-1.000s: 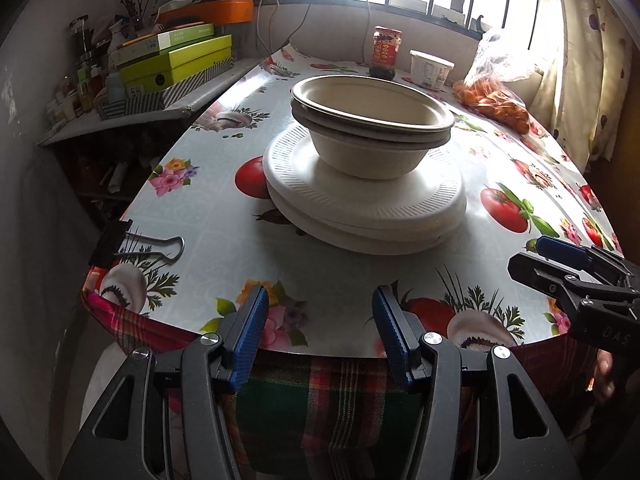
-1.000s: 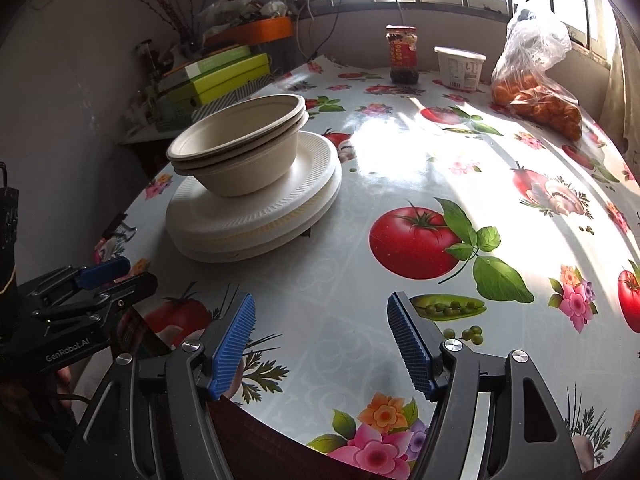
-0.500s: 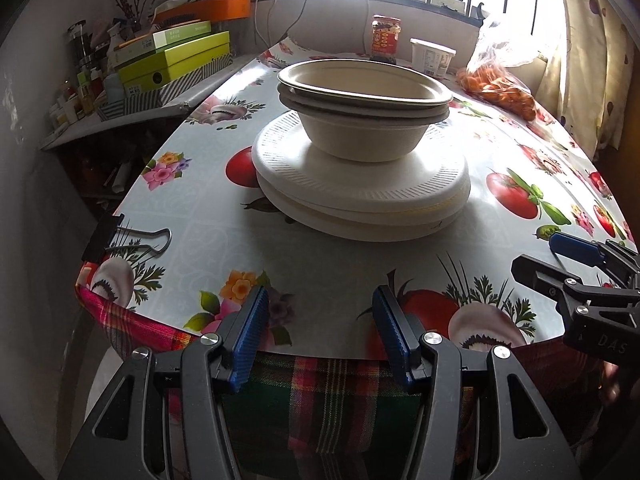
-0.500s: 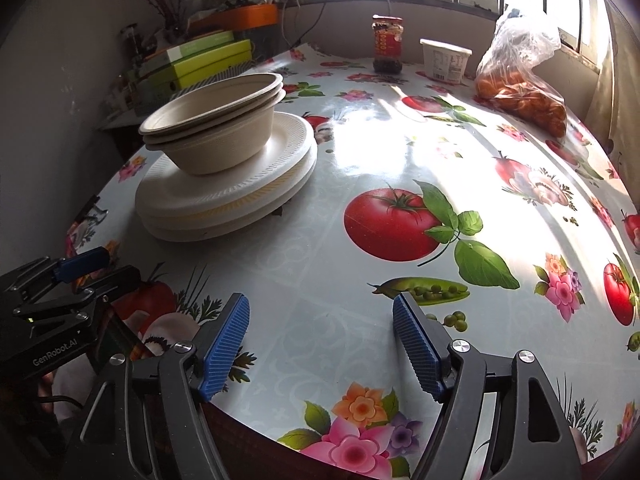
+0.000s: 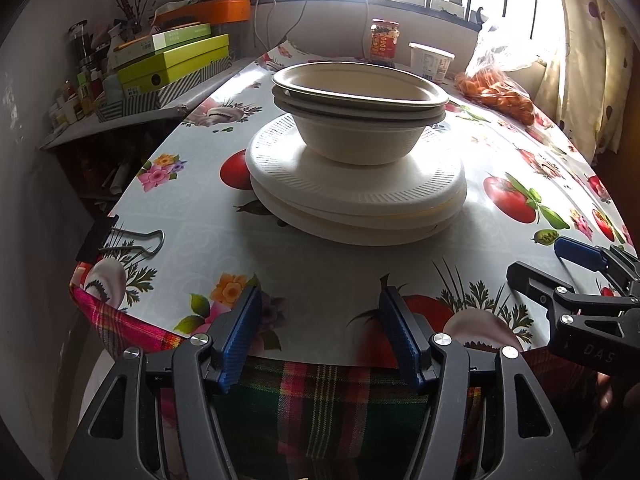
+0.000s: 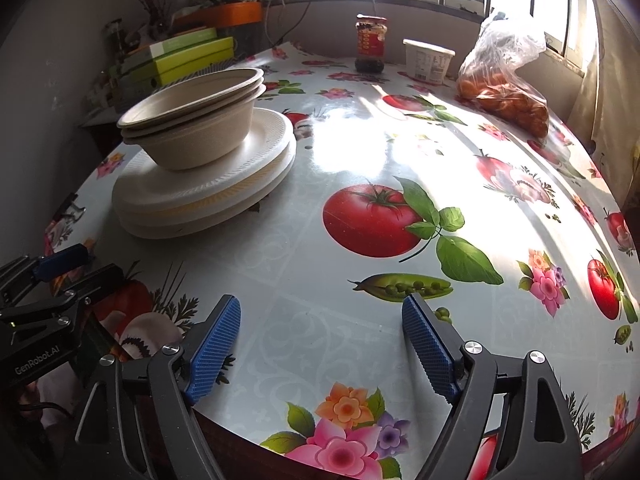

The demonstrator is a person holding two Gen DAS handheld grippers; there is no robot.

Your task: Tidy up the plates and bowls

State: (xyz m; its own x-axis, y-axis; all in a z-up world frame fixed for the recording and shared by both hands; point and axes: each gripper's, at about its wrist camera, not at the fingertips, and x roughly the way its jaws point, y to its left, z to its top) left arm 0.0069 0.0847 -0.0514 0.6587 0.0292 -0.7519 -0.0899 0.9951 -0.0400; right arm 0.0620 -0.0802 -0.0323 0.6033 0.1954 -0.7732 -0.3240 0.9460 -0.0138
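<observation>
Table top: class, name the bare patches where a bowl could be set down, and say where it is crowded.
The widest free patch lies right of the stack of plates, running to the near edge of the table. A narrower strip lies between the stack and the binder clip. The far edge is crowded: jar, white tub, bag of oranges.

Bench (image 6: 360, 152) under fruit-print cloth. Plates (image 6: 200, 196) mid-left with bowls on top; jar (image 6: 371, 49), tub (image 6: 427, 59), orange bag (image 6: 504, 92) at top; clip (image 5: 128, 238) at left edge.
</observation>
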